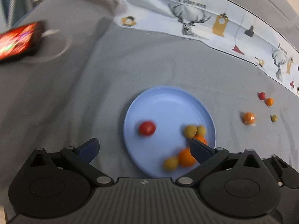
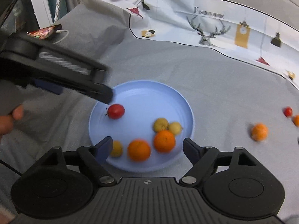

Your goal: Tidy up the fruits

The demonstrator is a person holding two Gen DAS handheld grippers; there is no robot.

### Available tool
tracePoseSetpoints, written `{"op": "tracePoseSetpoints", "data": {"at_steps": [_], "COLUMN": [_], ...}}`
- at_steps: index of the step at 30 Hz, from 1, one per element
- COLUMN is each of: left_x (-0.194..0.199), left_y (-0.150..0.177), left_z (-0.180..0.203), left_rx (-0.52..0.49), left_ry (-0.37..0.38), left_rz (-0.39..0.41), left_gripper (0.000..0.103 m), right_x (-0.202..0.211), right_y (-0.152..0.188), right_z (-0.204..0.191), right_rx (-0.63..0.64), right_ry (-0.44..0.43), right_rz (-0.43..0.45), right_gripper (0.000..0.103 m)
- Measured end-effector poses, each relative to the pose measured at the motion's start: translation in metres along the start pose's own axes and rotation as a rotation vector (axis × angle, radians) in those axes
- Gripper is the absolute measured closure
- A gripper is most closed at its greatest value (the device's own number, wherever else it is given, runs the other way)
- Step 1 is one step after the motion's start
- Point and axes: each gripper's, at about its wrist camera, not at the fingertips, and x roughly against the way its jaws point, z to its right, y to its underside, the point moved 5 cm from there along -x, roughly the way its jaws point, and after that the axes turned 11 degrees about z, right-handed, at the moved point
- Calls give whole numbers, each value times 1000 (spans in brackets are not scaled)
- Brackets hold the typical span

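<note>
While both grippers, left [image 1: 143,147] and right [image 2: 147,147], are hovering wide and empty, fruit is crowding the plate [image 2: 149,93] ahead; the oranges [image 2: 164,141] may roll off.

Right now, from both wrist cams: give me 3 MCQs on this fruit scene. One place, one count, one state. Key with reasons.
1. Where does the red fruit nearest the left gripper lie?
A. on the grey cloth
B. on the blue plate
C. on the printed cloth

2. How many orange fruits lie on the plate?
A. two
B. four
C. none

3. How does the right gripper stand?
A. shut on an orange fruit
B. shut on nothing
C. open, holding nothing

Key: 1 B, it rests inside the plate's rim; 2 A, two orange fruits sit near the plate's front; 3 C, its fingers stand wide apart, pressing on nothing.
</note>
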Motion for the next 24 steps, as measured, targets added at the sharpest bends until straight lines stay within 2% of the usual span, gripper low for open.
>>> {"op": "tracePoseSetpoints", "data": {"at_steps": [3, 5, 11, 18, 24], "left_x": [25, 42, 83, 119, 148], "left_y": [20, 35, 64, 75, 81], "left_z": [-7, -10, -4, 8, 19], "left_rx": [34, 52, -1, -22, -53], "left_ry": [-30, -48, -92, -91, -82], "left_rz": [-17, -23, 41, 109, 176], "left_gripper": [0, 0, 0, 0, 0], "right_x": [30, 49, 103, 151, 180], "right_y": [11, 15, 12, 16, 19], "right_z": [-2, -6, -19, -29, -30], "right_rx": [-18, -14, 58, 116, 118], "right_ry": [6, 10, 48, 58, 74], "right_rz": [-8, 4, 128, 224, 286], "right_gripper": [16, 10, 3, 1, 1]}}
